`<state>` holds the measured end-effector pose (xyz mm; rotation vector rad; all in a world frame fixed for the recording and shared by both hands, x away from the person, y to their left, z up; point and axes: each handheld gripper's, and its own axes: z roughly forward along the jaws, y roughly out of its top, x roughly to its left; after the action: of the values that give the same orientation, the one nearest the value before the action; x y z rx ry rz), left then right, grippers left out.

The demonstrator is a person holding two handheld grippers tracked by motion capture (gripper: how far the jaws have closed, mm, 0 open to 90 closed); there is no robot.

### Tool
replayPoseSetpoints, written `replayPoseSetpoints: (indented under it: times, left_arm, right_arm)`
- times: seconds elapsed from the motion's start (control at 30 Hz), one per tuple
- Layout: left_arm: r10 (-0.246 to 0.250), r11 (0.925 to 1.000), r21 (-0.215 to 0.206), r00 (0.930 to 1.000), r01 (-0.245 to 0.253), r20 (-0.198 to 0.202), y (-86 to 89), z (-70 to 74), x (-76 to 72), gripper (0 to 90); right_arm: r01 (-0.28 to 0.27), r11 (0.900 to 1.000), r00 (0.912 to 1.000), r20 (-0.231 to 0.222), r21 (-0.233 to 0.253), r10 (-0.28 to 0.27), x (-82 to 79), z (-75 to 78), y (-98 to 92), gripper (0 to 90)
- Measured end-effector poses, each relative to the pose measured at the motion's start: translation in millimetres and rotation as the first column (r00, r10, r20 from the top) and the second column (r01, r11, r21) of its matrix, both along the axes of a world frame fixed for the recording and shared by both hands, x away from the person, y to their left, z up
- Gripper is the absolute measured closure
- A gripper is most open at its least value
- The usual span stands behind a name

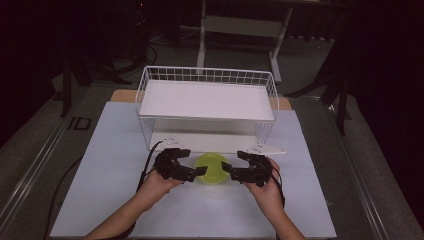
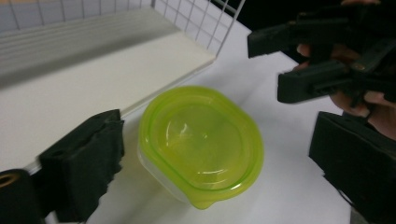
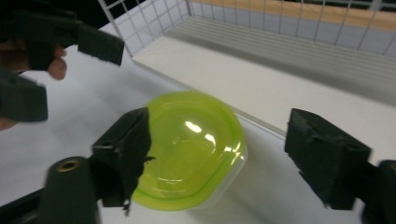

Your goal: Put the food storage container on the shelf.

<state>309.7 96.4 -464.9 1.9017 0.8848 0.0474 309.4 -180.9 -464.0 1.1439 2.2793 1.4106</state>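
Green-lidded tub (image 1: 210, 169) sitting on the white table (image 1: 115, 150), just in front of the wire rack (image 1: 207, 105). Contents impossible to make out through the lid. Left gripper (image 1: 199, 173) and right gripper (image 1: 226, 169) flanking it, jaws spread wide, hands low.

The room is dim, and light falls mainly on the pale tabletop (image 1: 305, 200), which reaches out to both sides of the tongs and onward past them. A wooden strip (image 1: 122, 95) edges the table's far end. Beyond that, well ahead of the tongs, a grey floor (image 1: 240, 55) carries the white legs of a desk frame (image 1: 240, 25). Dark stand legs (image 1: 75, 75) rise far off to the left and right, and a metal rail (image 1: 35, 165) runs along the floor to the left.
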Motion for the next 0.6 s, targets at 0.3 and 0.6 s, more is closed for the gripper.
replayPoseSetpoints:
  times: [0.3, 0.6]
  left_arm:
    - [0.056, 0.998, 0.032, 0.9969, -0.054, -0.055, -0.7, -17.0, 8.0, 14.9]
    - [0.156, 0.9869, 0.065, 0.9779, -0.148, -0.14, 3.9, -32.7, 12.0, 30.3]
  right_arm:
    - [0.033, 0.999, 0.9983, -0.048, -0.011, -0.033, 12.0, -18.1, 0.9, 30.8]
    - [0.045, 0.999, 0.9943, -0.096, -0.022, -0.047, 11.8, -31.6, -0.6, 35.2]
